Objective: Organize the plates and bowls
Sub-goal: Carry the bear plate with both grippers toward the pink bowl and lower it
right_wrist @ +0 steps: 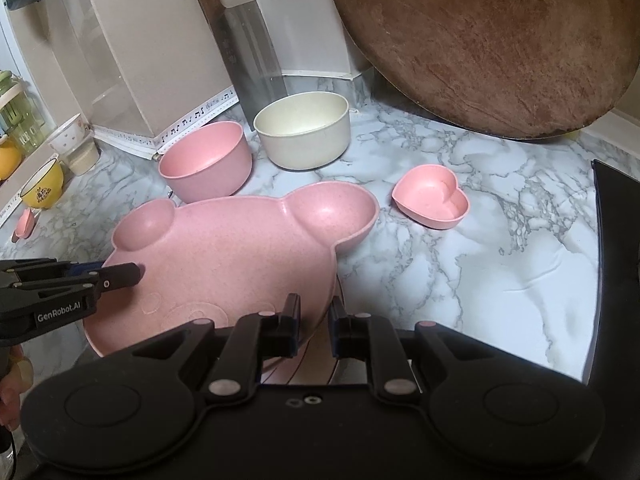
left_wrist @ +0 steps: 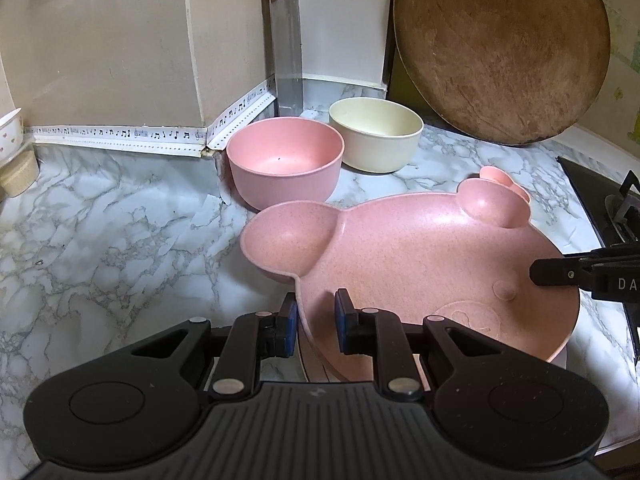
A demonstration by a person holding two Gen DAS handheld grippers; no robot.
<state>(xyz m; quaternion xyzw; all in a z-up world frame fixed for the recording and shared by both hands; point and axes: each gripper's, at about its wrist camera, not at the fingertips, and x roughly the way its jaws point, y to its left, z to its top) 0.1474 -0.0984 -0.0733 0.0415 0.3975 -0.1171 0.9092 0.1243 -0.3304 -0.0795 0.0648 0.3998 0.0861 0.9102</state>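
Observation:
A pink bear-shaped plate (left_wrist: 400,264) (right_wrist: 224,256) with two ear hollows is held over the marble counter by both grippers. My left gripper (left_wrist: 316,308) (right_wrist: 134,272) is shut on the plate's rim just below one ear. My right gripper (right_wrist: 314,312) (left_wrist: 534,274) is shut on the opposite rim. A pale rim shows just beneath the plate; I cannot tell what it belongs to. Behind the plate stand a pink bowl (left_wrist: 284,160) (right_wrist: 204,160) and a cream bowl (left_wrist: 376,136) (right_wrist: 304,132). A small pink heart-shaped dish (right_wrist: 432,196) (left_wrist: 504,180) lies to the right.
A large round wooden board (left_wrist: 500,48) (right_wrist: 500,40) leans on the back wall. A black stove (left_wrist: 612,208) (right_wrist: 616,240) borders the counter on the right. Cups and a yellow bowl (right_wrist: 42,188) stand at the far left. Bare marble (left_wrist: 100,240) lies left of the plate.

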